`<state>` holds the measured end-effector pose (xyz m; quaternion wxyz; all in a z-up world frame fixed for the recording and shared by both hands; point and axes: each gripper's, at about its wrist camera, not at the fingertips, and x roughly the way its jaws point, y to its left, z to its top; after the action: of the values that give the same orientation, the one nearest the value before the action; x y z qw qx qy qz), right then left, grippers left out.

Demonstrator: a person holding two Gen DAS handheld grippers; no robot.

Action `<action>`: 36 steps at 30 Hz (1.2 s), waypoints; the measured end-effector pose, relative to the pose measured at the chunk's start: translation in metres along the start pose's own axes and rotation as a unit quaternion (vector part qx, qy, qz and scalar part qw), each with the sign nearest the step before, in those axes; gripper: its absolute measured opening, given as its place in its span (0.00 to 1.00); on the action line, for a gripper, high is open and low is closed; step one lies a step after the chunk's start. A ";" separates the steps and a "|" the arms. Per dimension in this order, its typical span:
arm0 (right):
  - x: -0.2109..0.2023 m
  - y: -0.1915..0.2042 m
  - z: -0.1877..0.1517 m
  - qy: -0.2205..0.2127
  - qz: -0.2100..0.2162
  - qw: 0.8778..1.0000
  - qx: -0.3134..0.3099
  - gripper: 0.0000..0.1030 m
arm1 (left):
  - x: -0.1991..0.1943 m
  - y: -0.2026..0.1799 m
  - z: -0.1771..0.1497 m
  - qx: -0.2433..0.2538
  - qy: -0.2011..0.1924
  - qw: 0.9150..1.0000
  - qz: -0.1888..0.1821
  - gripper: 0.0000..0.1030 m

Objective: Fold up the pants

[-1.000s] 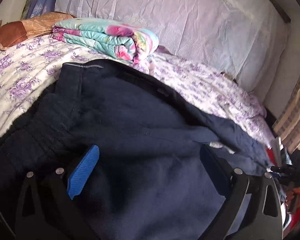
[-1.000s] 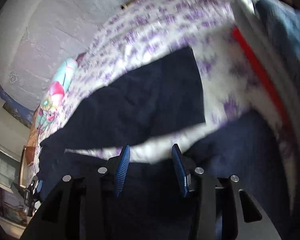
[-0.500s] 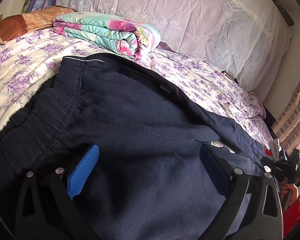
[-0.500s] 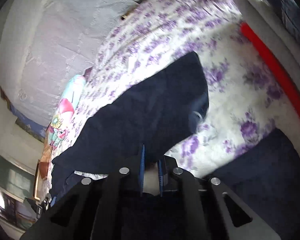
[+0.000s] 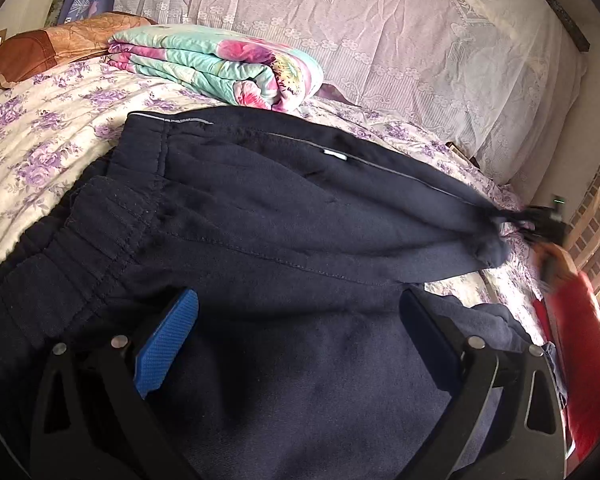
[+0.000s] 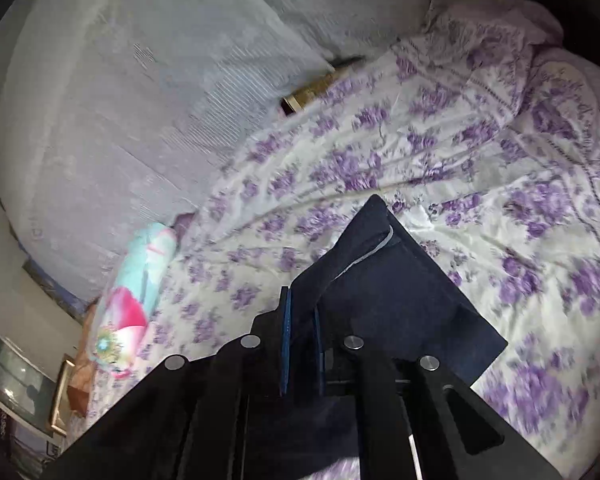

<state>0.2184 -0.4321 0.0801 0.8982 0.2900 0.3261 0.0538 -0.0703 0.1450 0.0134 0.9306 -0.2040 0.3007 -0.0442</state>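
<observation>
**Lighting and picture quality**

Daylight is entering from the far right of the left wrist view, glaring white at the edge. The navy pants (image 5: 284, 240) are reading dark, detail muddy. Motion blur is smearing the bedsheet (image 6: 440, 152) throughout the right view. Fisheye curvature is bending both frames' edges.

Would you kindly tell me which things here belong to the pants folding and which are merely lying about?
Part of the job:
navy pants
right gripper, shut on a pant leg
left gripper, open over the pants

Just lying about:
folded floral blanket
brown pillow
lace headboard cover
purple-flowered bedsheet
</observation>
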 end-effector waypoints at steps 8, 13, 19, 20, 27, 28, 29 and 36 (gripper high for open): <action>-0.037 -0.048 -0.018 -0.043 0.016 0.997 0.056 0.46 | 0.000 0.001 0.000 0.000 -0.001 1.000 -0.001 0.95; -0.075 -0.083 -0.039 -0.010 -0.010 0.998 0.068 0.47 | -0.001 0.001 0.000 -0.003 -0.003 1.000 -0.002 0.95; -0.025 -0.096 -0.060 0.033 0.000 0.994 0.105 0.48 | 0.000 0.001 0.001 -0.002 -0.003 1.000 -0.001 0.95; -0.019 -0.093 -0.058 0.026 -0.001 0.995 0.101 0.50 | 0.000 0.002 0.001 -0.002 -0.002 1.000 0.000 0.95; -0.054 -0.060 -0.038 -0.050 -0.003 0.999 0.005 0.10 | 0.000 0.003 0.002 -0.002 -0.001 1.000 0.001 0.95; -0.069 -0.057 -0.037 -0.061 -0.008 0.998 -0.015 0.10 | 0.000 0.003 0.002 -0.003 -0.002 1.000 0.000 0.95; -0.074 -0.060 -0.036 -0.056 -0.015 0.998 -0.019 0.10 | 0.000 0.003 0.002 -0.003 -0.002 1.000 0.000 0.95; -0.039 -0.122 -0.060 0.021 -0.020 0.999 0.038 0.15 | 0.001 0.003 0.003 -0.003 -0.002 1.000 -0.001 0.95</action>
<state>0.1403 -0.5147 -0.0030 0.8801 0.3165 0.3526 0.0293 -0.0682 0.1483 0.0138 0.9305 -0.2068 0.2990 -0.0435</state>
